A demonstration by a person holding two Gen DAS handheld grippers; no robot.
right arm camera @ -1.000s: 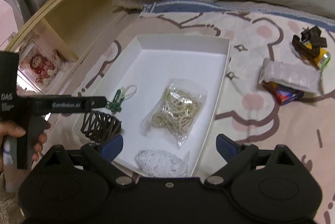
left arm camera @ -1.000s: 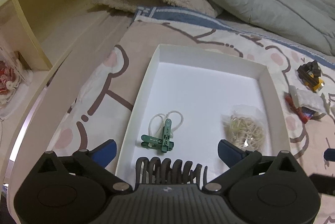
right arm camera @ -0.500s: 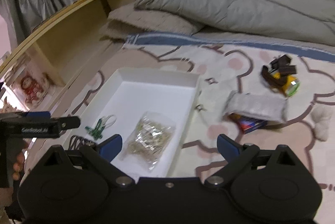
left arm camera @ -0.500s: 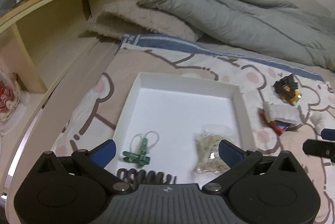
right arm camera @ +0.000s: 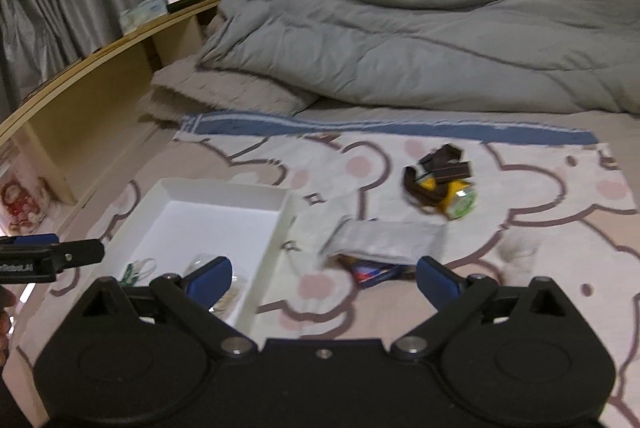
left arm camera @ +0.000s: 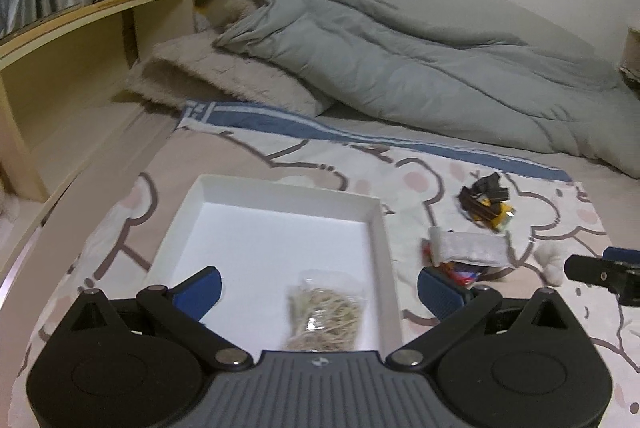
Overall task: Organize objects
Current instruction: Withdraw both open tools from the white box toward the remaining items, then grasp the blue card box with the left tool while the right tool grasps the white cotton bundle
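Both tongs, left (left arm camera: 319, 288) and right (right arm camera: 323, 278), are hanging spread and empty above the bed. Band bag (left arm camera: 326, 312) is lying inside the tray (left arm camera: 382, 240), beside its right wall; packet (right arm camera: 386, 238) is lying crosswise right of it.

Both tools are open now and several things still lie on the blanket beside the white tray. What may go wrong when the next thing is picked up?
1. The silvery flat packet lies on top of a red-and-blue box; gripping one may drag the other.
2. The dark brown strap tangles around a yellow object, so both may lift together.
3. The soft patterned blanket may bunch between the right tool's fingers.
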